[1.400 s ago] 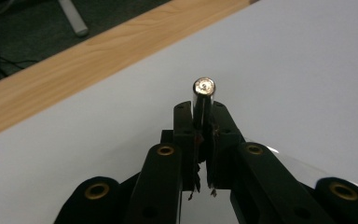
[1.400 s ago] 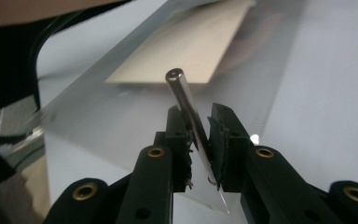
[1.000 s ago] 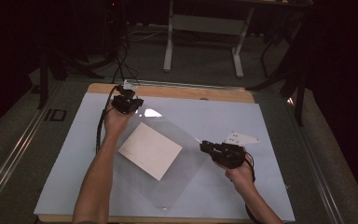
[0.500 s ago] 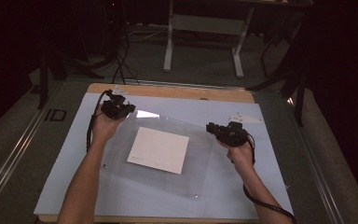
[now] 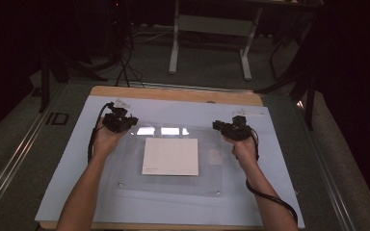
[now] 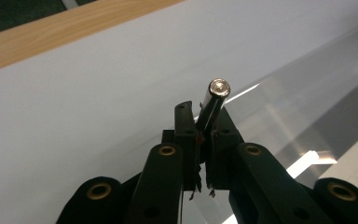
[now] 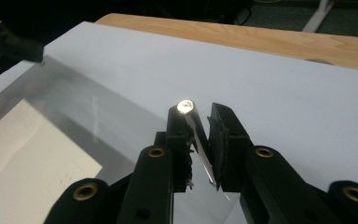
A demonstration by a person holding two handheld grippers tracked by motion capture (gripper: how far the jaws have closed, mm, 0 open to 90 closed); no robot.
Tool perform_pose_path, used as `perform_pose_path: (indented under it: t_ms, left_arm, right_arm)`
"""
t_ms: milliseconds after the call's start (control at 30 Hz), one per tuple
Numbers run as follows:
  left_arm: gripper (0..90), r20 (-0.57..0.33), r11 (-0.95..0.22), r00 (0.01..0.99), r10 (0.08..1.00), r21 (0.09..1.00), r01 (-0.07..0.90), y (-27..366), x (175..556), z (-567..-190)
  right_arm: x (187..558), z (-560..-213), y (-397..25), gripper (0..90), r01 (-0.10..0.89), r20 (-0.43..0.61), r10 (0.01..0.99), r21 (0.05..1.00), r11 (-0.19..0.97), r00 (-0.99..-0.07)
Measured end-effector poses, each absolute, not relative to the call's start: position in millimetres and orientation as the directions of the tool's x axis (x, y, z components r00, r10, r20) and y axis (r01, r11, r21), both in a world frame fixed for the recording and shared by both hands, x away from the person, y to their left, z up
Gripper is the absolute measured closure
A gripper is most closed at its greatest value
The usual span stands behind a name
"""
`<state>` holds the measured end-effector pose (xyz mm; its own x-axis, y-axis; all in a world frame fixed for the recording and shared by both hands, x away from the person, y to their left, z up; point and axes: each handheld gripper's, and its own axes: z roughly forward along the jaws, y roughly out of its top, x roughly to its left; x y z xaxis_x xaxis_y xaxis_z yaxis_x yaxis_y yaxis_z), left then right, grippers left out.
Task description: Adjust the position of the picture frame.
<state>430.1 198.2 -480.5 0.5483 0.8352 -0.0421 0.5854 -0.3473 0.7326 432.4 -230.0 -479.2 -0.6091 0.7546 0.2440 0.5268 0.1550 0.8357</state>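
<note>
A clear acrylic sheet (image 5: pixel 173 183) lies flat on the white mat, square to the table, with a white paper (image 5: pixel 170 156) at its middle. Small metal standoffs sit at its corners. My left gripper (image 5: pixel 119 120) is at the sheet's far left corner. In the left gripper view, the left gripper (image 6: pixel 200 116) is shut on a metal standoff (image 6: pixel 216 93) at the edge of the sheet (image 6: pixel 307 107). My right gripper (image 5: pixel 231 129) is at the far right corner. In the right gripper view, the right gripper (image 7: pixel 198 114) is shut on that corner's standoff (image 7: pixel 186 106), with the paper (image 7: pixel 23 154) to the left.
A white mat (image 5: pixel 67 163) covers the wooden table, whose bare far edge (image 5: pixel 173 94) runs behind the sheet. Cables trail from both grippers along the forearms. Beyond the table stand a desk frame (image 5: pixel 207 29) and floor cables. A metal rail (image 5: pixel 9 163) runs along the left.
The sheet and its paper have swung from a diagonal lie to square with the table. My left gripper came slightly nearer and my right gripper went farther away, each holding its corner.
</note>
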Motion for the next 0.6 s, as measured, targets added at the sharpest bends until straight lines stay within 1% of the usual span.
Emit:
perform_pose_path:
  t_ms: [33, 133, 600]
  left_arm:
    - [85.4, -0.043, -0.348, 0.548, 0.835, 0.730, 0.588, 198, 430, -481]
    - [85.4, -0.048, -0.347, 0.545, 0.837, 0.724, 0.597, 196, 432, -485]
    - [85.3, -0.038, -0.357, 0.527, 0.849, 0.694, 0.625, 186, 441, -504]
  right_arm:
    - [434, -480, -231, 78.3, 0.536, 0.259, 0.753, 0.832, 0.144, -0.605]
    - [436, -483, -232, 78.3, 0.545, 0.264, 0.756, 0.826, 0.143, -0.599]
    - [454, -501, -232, 78.7, 0.590, 0.246, 0.790, 0.788, 0.175, -0.562]
